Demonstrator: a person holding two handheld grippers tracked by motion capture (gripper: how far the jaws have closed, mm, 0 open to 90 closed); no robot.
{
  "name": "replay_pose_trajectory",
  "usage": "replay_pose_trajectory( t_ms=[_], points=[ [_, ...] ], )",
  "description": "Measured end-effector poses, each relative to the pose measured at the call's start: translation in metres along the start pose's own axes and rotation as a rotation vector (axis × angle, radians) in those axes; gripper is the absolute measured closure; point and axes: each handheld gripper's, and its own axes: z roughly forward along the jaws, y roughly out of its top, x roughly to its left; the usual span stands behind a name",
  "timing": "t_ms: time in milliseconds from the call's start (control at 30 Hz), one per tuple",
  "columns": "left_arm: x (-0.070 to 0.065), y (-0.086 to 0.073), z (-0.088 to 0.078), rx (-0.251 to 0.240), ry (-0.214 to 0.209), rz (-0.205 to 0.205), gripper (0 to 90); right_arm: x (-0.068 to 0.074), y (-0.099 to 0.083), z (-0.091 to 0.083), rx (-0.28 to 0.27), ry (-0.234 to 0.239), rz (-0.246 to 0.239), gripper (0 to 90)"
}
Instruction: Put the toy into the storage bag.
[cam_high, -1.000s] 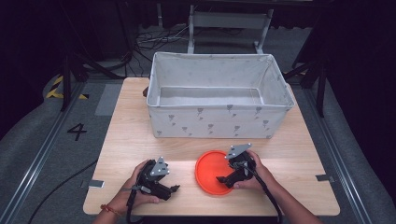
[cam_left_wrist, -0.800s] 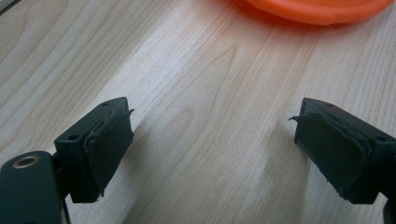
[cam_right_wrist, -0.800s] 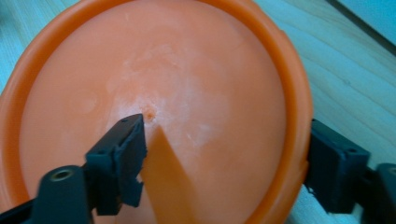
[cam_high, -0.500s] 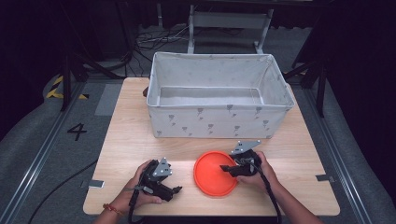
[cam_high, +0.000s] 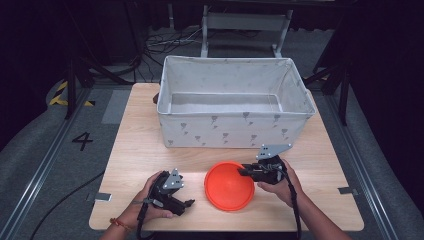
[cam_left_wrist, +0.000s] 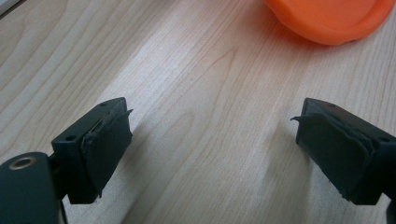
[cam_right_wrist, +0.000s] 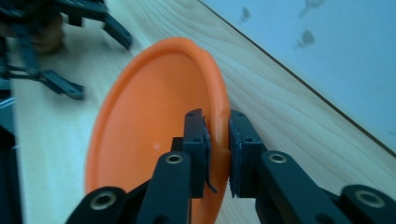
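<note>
Right gripper (cam_high: 246, 171) clamps the rim of the orange plate (cam_high: 229, 185), jaws narrow, one inside the dish and one outside; right gripper view confirms it (cam_right_wrist: 217, 154). Compared with a second ago the gripper sits higher and further right on the plate's edge, and the plate has slid slightly left on the table (cam_high: 140, 150). The grip point has moved from the plate's right side toward its upper-right rim. My read: grasp is now set, lift toward the fabric bin (cam_high: 232, 102) likely comes next.

Left gripper (cam_high: 184, 203) rests low left of centre in the high view, jaws wide apart, holding nothing. Its own view shows bare wood between the pads (cam_left_wrist: 105, 140), plate edge (cam_left_wrist: 331, 21) at upper right of the frame.

Plate sits lower centre of the high view, just in front of the bin, apart from it. It looks flat on the table, open side up. It is round, so no real long axis. In the right gripper view the disc appears steeply tilted, which is probably camera roll; can't tell if the gripped edge is lifted.
</note>
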Motion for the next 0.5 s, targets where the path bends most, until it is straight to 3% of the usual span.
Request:
replay_pose_trajectory(
  t_ms=[233, 500],
  points=[
    [0.001, -0.001, -0.001, -0.001, 0.005, -0.004, 10.5, 0.016, 0.015, -0.010, 0.015, -0.019, -0.088, 81.8],
    [0.004, -0.003, -0.002, -0.005, 0.006, -0.010, 10.6, 0.025, 0.026, -0.022, 0.029, -0.088, -0.191, 82.0]
  ],
)
